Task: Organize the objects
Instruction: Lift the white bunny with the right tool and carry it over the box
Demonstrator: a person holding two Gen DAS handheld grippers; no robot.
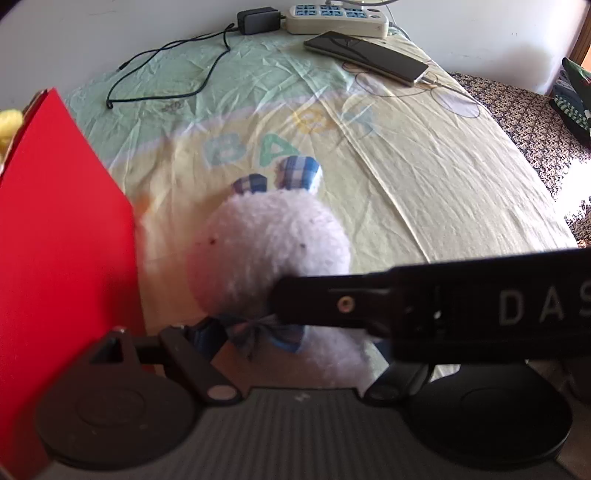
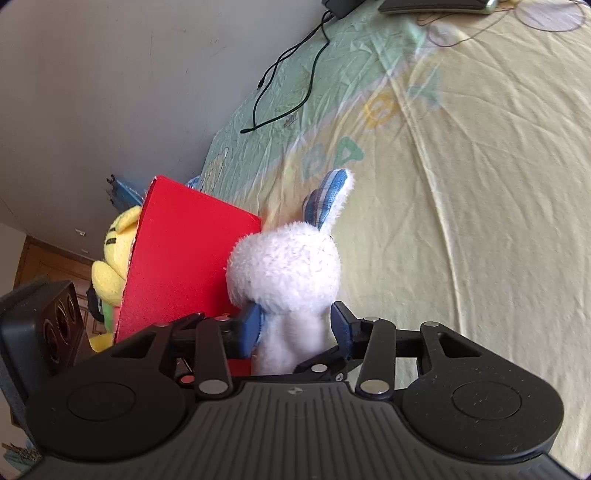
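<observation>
On bedsheet [image 2: 480, 221], beside red box [image 2: 184, 258] at 9 o'clock | right gripper [image 2: 295, 328] clenched around white plush rabbit [image 2: 284, 269] below head | left gripper [image 1: 236, 332] state unclear | soft, light, squashy; neck grip suits

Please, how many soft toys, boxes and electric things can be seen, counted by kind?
Soft toys: 2, white rabbit and yellow toy
Boxes: 1, red box
Electric things: 3, phone, power strip, charger
Total: 6
</observation>
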